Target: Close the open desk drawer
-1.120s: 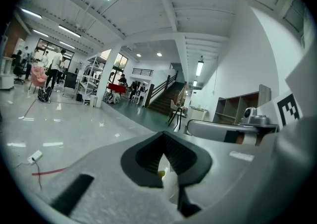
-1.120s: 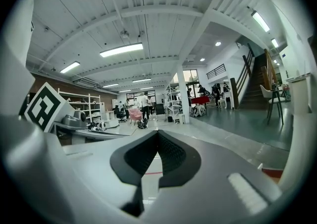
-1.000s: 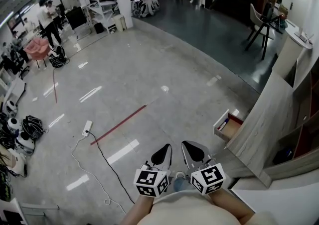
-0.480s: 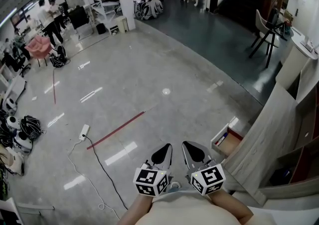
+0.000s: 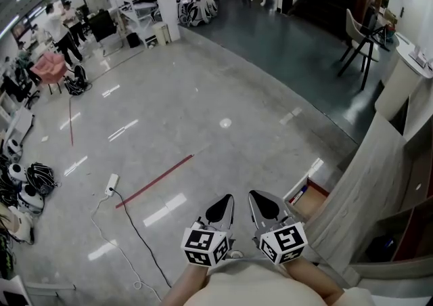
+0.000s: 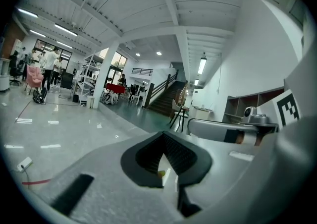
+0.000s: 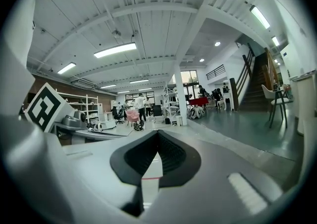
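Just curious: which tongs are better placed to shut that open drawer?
Probably the right tongs: the open drawer lies on their side, nearer them than the left tongs. Both are shut, empty.

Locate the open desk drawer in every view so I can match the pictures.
Head view: the open desk drawer is at lower right, against the grey desk front.
Left gripper view: not in it.
Right gripper view: not in it.
Shared landmark: the pink chair, also at far left and centre.
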`<action>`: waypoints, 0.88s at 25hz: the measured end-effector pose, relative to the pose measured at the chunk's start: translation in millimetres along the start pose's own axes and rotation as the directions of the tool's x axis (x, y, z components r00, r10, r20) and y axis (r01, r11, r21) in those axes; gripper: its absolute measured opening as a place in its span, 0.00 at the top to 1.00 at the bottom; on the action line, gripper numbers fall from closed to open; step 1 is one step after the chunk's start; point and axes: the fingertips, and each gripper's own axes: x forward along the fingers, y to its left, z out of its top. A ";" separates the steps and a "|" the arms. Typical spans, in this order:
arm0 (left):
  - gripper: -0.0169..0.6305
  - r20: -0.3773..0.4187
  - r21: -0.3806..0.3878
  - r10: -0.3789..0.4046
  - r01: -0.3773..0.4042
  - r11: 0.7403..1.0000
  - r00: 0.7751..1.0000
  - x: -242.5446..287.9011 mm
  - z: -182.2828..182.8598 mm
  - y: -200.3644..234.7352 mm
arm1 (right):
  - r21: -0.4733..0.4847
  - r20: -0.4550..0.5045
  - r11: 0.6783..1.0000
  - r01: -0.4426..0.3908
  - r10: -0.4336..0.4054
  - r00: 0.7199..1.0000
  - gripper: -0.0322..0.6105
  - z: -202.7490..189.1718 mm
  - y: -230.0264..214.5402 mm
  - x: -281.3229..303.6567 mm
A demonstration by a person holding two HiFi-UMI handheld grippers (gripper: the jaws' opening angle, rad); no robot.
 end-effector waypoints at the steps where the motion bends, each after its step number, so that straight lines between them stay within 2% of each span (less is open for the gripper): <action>1: 0.96 -0.001 0.001 -0.004 0.004 1.000 1.000 3.6 0.3 -1.0 | 0.002 0.001 1.000 0.004 -0.004 1.000 0.95 -0.1 -3.8 0.7; 10: 0.96 -0.016 0.009 -0.060 0.060 0.998 0.998 34.3 0.9 -4.3 | 0.013 -0.003 0.998 0.054 -0.054 0.999 0.95 -5.4 -27.2 6.6; 22: 0.96 -0.070 0.055 -0.211 0.215 0.975 0.975 117.8 21.2 29.1 | 0.040 0.009 0.972 0.233 -0.234 0.972 0.95 -1.2 -90.8 62.9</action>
